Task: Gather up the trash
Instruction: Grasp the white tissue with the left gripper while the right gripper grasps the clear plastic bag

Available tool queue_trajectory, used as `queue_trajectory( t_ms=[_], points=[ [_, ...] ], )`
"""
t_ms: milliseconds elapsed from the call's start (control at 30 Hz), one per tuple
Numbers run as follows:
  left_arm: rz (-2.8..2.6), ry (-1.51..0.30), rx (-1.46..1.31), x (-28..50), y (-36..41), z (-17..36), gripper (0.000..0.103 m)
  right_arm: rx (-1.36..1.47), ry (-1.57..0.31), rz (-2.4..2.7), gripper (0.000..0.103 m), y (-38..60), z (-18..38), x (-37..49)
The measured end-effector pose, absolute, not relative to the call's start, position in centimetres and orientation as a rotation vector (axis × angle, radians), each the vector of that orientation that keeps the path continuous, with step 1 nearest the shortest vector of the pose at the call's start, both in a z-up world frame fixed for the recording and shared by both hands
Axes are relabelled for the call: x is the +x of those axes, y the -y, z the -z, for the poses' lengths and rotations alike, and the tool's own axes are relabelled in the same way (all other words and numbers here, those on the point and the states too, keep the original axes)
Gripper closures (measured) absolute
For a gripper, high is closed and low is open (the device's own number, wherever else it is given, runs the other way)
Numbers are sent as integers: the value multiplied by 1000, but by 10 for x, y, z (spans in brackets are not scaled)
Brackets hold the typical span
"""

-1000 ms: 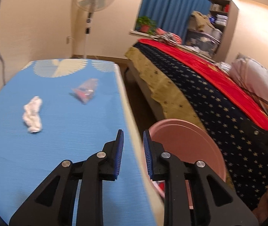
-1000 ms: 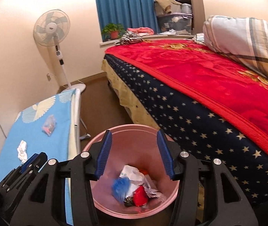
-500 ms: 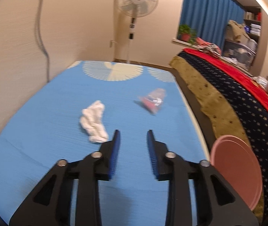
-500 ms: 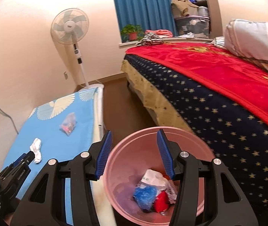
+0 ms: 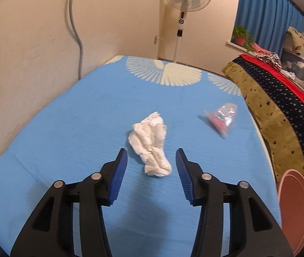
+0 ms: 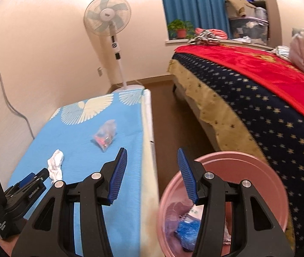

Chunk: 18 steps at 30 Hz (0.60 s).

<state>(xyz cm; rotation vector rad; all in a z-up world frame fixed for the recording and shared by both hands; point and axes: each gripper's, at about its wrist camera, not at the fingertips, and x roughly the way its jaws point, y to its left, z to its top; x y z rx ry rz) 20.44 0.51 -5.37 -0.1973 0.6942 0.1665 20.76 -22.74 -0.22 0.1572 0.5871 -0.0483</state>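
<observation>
Two pieces of trash lie on the blue counter [image 5: 70,128]. The left tongs [image 5: 151,157] are spread, and their jaws have just been opening; the crumpled white tissue [image 5: 152,143] lies just ahead, between the tips, not pinched. Farther ahead to the right lies the clear wrapper [image 5: 222,117], near the counter's right edge. Left of the tongs the blue cover is bare up to the wall.

The right tongs [image 6: 152,157] are spread and hold nothing, above the counter's edge. Only the right view shows inside the pink bin [image 6: 226,160]: trash there, below the right jaw. A floor strip separates the counter from the bed [image 6: 258,98].
</observation>
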Motion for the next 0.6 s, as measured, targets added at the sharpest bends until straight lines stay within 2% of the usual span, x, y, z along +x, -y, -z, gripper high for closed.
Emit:
queue_trajectory(
  t_ms=[267, 600],
  points=[
    [-179, -732, -209, 221, -11, 64, 47, 168, -619, -23, 52, 211, 11, 253],
    [-181, -783, -230, 237, -18, 72, 47, 145, -711, -161, 39, 168, 38, 340]
  ],
)
